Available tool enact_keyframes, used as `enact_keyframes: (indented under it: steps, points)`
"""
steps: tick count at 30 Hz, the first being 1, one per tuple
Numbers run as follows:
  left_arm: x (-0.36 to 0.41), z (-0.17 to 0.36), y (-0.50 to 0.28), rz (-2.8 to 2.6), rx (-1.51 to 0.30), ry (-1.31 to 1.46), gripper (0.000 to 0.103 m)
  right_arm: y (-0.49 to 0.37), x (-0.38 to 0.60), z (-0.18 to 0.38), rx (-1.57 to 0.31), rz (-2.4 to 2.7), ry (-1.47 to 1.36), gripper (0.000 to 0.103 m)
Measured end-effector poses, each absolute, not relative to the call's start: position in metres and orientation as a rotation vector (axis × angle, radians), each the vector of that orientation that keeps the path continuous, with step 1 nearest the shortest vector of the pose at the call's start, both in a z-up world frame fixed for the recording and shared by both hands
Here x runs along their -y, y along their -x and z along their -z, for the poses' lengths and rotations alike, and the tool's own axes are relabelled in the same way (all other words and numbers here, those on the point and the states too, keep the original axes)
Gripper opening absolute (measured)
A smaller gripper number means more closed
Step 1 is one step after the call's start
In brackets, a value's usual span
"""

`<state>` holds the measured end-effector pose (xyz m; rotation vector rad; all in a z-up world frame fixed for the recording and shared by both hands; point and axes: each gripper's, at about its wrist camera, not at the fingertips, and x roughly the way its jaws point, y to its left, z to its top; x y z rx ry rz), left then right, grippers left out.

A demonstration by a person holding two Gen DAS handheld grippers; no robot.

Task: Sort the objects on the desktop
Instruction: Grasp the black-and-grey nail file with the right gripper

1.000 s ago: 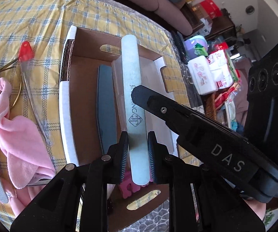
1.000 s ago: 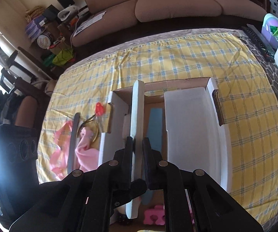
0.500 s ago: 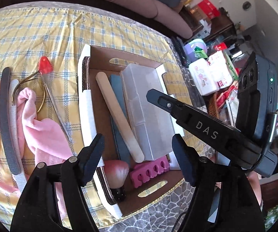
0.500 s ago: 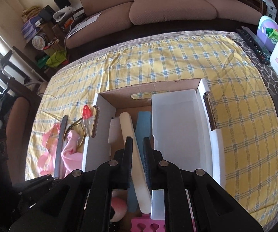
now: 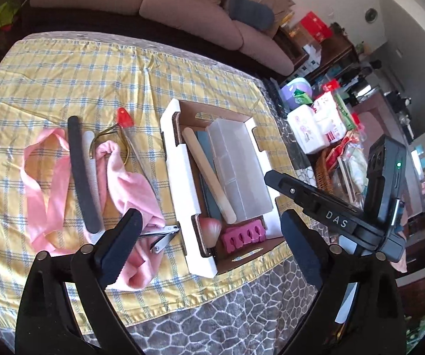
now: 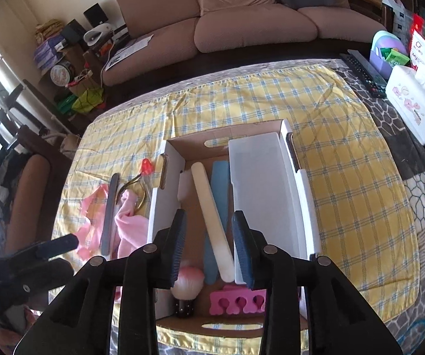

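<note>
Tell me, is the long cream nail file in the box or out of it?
In. The cream nail file lies slanted inside the cardboard box, resting over the blue file.

Left tool opened wide; right tool just parting.

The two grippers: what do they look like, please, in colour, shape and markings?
Both are matte black plastic. The left gripper and right gripper have flat, ribbed dark-blue fingertips and round silver pivot pins. The right gripper's body bears white letters "DAS" and a small green light.
</note>
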<state>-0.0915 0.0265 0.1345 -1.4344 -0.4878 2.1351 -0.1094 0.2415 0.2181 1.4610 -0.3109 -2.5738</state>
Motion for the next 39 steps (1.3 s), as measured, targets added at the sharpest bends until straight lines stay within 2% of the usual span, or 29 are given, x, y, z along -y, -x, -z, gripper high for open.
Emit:
enact_keyframes:
  steps: [2,4,14,27,30,32,33,39]
  points:
    - [-0.010,-0.139,0.084,-2.165,0.476,1.431,0.103,0.100,-0.235,-0.218,0.311,2.574,-1.459,0.071]
    - [0.008,-0.143,0.078,-2.202,0.453,1.434,0.103,0.089,-0.226,-0.220,0.302,2.571,-1.441,0.080]
    - [0.110,-0.121,0.054,-2.312,0.462,1.506,0.103,0.042,-0.160,-0.229,0.198,2.516,-1.353,0.086]
    - [0.160,-0.063,0.051,-2.293,0.505,1.555,0.103,0.024,-0.073,-0.196,0.050,2.409,-1.293,0.084]
    - [0.160,-0.057,0.057,-2.273,0.522,1.543,0.102,0.032,-0.062,-0.188,0.037,2.403,-1.298,0.076]
    - [0.161,-0.054,0.063,-2.259,0.555,1.532,0.101,0.040,-0.057,-0.181,0.047,2.392,-1.311,0.061]
    - [0.163,-0.052,0.067,-2.252,0.578,1.525,0.101,0.045,-0.054,-0.176,0.047,2.394,-1.323,0.058]
    - [0.162,-0.051,0.091,-2.214,0.664,1.481,0.101,0.071,-0.039,-0.145,-0.006,2.418,-1.365,0.057]
